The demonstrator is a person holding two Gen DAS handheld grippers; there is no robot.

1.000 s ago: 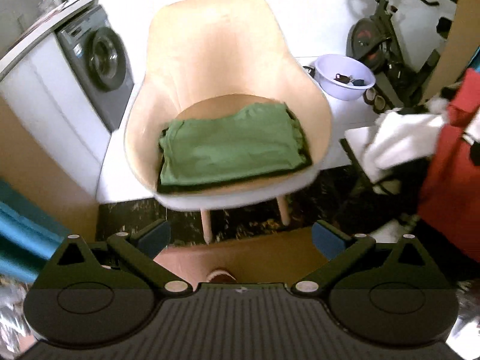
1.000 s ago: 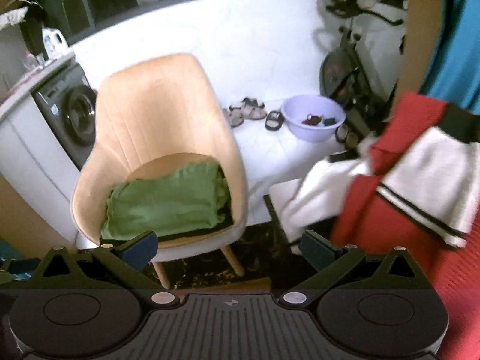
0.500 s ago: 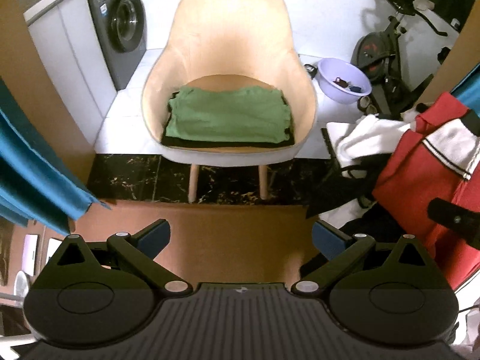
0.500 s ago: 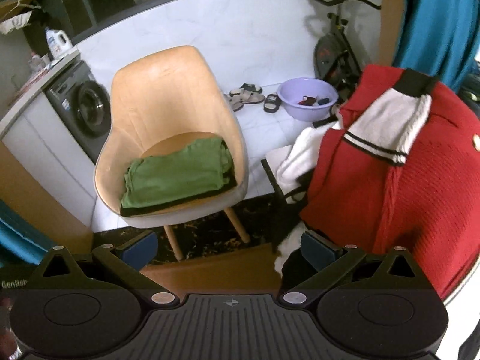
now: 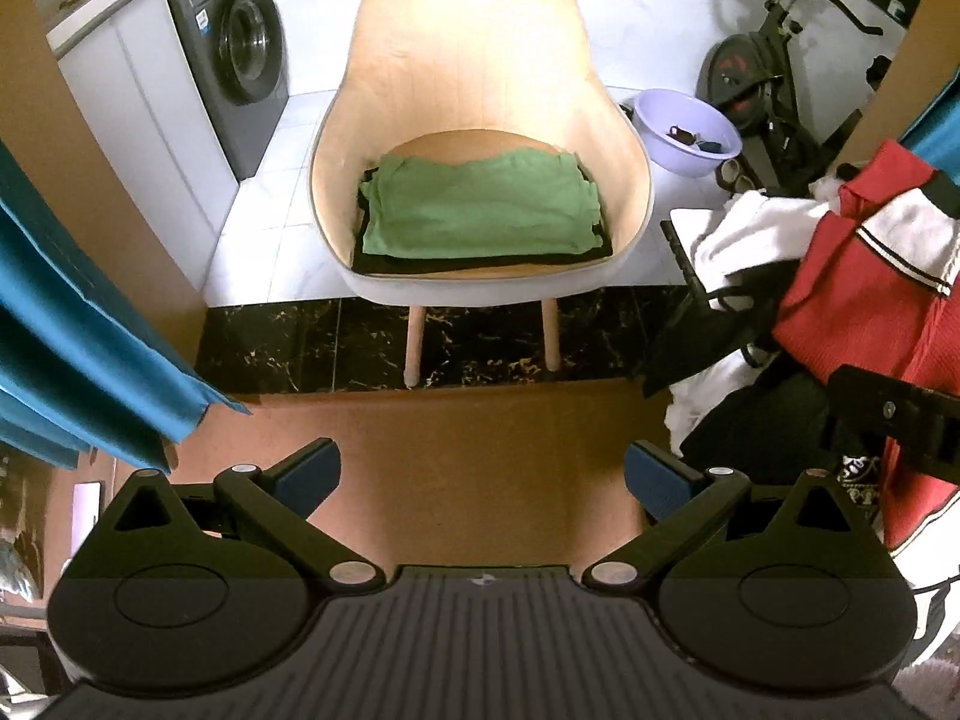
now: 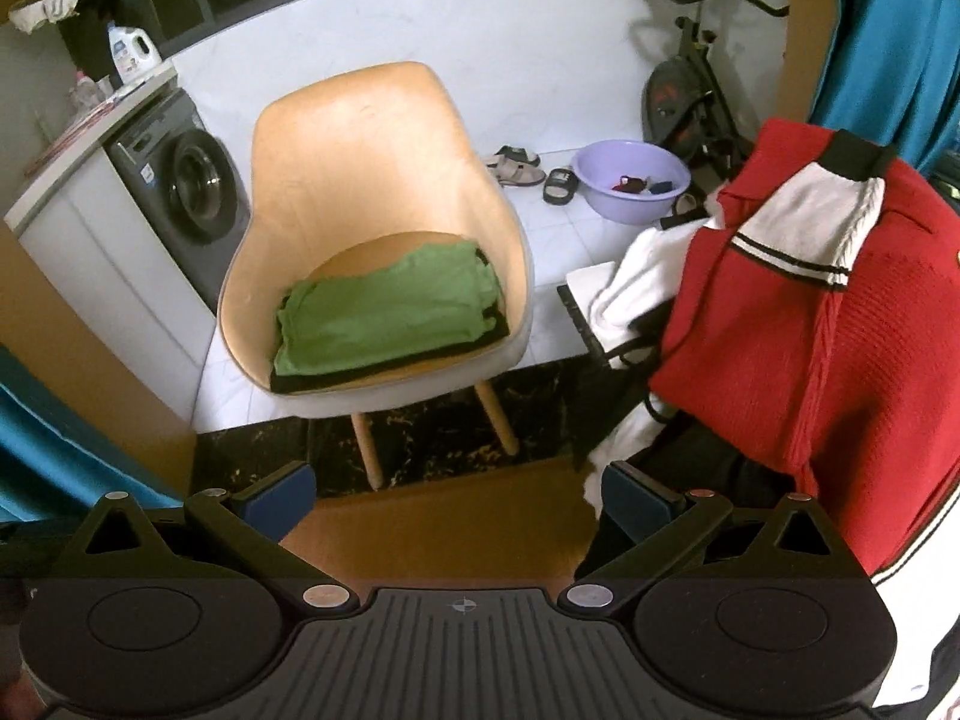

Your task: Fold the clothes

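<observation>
A: What's changing since a second ago?

B: Both grippers are backing away from the chair (image 5: 480, 90); it's sitting smaller and more centred now. The left gripper (image 5: 483, 477) and right gripper (image 6: 459, 498) are both hanging with jaws spread wide, holding nothing.

A: And the clothes?

B: The folded green shirt (image 5: 480, 207) is lying on the seat atop a dark garment (image 5: 480, 261). At the right of the frame, a red sweater (image 6: 798, 312) is draping over a heap.

A: The room?

B: Left to right: a blue curtain (image 5: 66, 324), washing machine (image 5: 240, 54), white tile floor (image 5: 270, 180), purple basin (image 5: 687, 132), exercise bike (image 5: 774, 60).
</observation>
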